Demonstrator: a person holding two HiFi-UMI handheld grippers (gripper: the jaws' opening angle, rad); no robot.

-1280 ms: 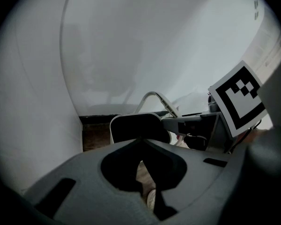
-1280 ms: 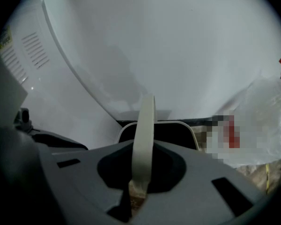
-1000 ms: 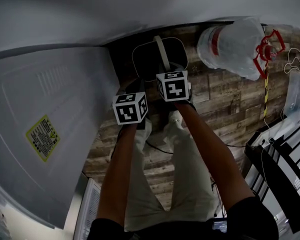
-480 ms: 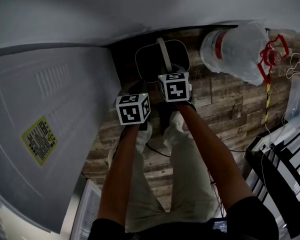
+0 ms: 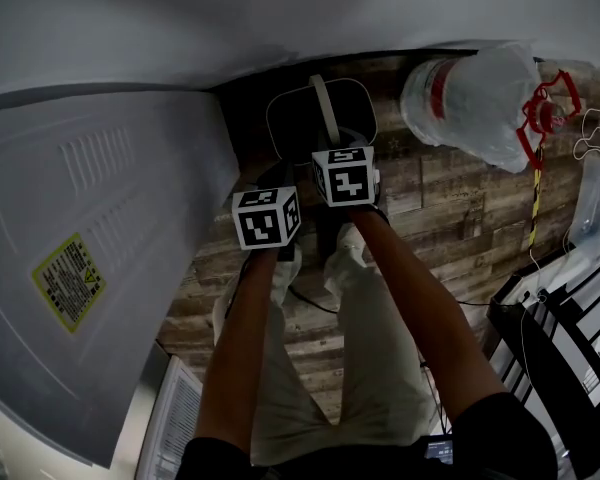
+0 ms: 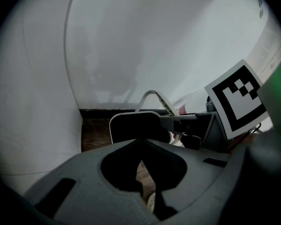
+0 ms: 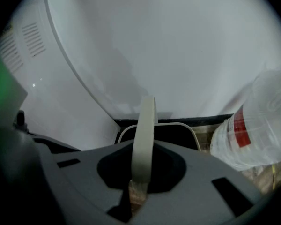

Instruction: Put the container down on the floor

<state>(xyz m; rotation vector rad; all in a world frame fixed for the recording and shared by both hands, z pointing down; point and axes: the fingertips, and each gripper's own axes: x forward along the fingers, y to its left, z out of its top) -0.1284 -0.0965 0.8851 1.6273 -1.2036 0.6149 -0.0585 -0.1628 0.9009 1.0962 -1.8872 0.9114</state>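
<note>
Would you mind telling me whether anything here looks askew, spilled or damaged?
Nothing stands out. The container is held by its handle in the right gripper's jaws, with no spill or damage visible. The only loose item is a dark cable on the floor by the person's shoes.

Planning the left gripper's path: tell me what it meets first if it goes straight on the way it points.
Most likely the black container, which sits dead ahead of the left gripper. How far off it is cannot be judged from this view.
</note>
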